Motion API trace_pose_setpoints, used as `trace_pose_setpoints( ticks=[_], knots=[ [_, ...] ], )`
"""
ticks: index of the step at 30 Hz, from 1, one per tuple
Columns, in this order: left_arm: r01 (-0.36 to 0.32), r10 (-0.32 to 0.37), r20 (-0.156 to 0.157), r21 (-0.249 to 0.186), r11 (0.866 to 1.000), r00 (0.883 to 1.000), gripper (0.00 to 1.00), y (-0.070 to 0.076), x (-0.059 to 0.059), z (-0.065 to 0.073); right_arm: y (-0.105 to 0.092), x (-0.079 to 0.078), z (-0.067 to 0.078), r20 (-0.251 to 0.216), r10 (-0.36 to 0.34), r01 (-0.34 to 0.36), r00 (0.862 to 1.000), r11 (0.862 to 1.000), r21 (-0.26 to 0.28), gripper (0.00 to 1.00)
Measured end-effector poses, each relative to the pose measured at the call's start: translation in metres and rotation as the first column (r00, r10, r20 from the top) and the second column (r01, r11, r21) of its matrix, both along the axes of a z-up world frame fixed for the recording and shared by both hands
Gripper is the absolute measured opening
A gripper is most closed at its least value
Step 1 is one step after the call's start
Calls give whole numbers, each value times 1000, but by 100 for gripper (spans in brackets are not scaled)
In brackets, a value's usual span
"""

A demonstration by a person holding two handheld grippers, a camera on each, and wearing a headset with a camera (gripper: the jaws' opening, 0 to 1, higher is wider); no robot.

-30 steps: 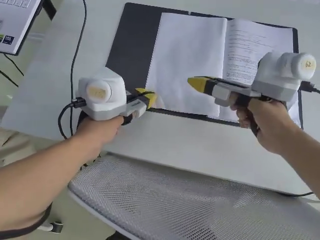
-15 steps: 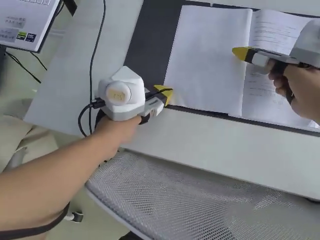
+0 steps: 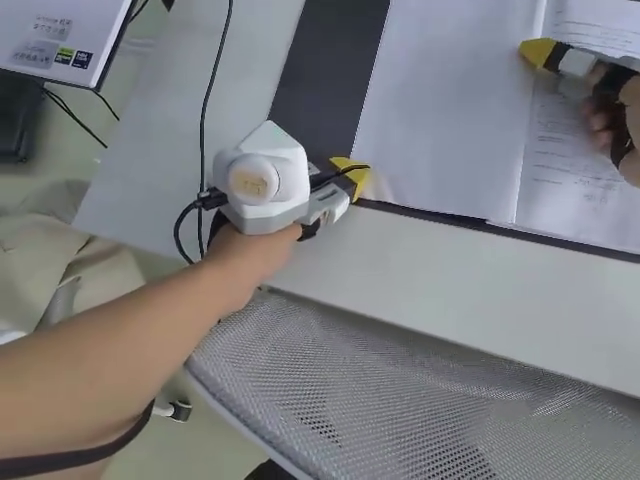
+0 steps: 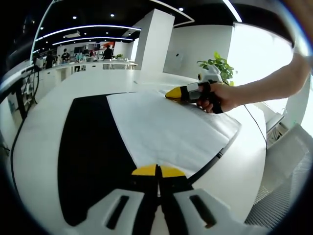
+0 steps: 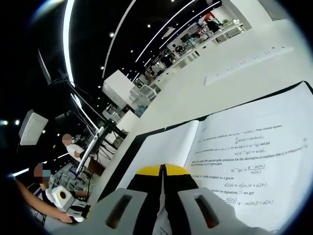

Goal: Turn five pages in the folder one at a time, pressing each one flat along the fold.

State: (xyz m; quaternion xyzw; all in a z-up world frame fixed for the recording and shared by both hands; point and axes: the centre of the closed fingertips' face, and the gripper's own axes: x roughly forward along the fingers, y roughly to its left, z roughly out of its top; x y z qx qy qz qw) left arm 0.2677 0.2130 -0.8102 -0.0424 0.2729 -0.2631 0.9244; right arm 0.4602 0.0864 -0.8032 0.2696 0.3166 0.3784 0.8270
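The black folder [image 3: 325, 90] lies open on the white table [image 3: 450, 290], with a blank white page [image 3: 450, 100] on its left and a printed page [image 3: 580, 160] on its right. My left gripper [image 3: 352, 178] is shut, its yellow tips at the blank page's near left corner [image 4: 146, 164]; whether paper sits between the jaws I cannot tell. My right gripper [image 3: 535, 52] is shut and hovers at the fold between the two pages [image 5: 195, 132]. From the left gripper view, the right gripper [image 4: 176, 93] shows over the far side of the page.
A laptop [image 3: 60, 35] stands at the far left, and a black cable [image 3: 212, 90] runs down the table beside the folder. A mesh chair seat [image 3: 420, 400] lies below the table's near edge. A long white strip [image 5: 244, 61] lies beyond the folder.
The head camera has swung, shifting the whole picture. My right gripper has moved away from the page's near edge up to the fold. The left gripper has stayed at the page corner.
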Motion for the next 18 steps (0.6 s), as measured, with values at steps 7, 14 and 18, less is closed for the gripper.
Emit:
trace_pose_setpoints(
  ticks=[7, 14, 18],
  knots=[
    [-2, 2, 0, -5, 1000, 1000, 0, 0, 0, -1, 1, 22, -2, -12, -23, 23, 1000, 1000, 19, 0],
    [-2, 2, 0, -4, 1000, 1000, 0, 0, 0, -1, -1, 39, -4, -79, -48, 55, 996, 995, 85, 0],
    [0, 0, 3, 1, 1000, 1000, 0, 0, 0, 0, -1, 48, -4, -112, -49, 60, 992, 993, 98, 0]
  ],
)
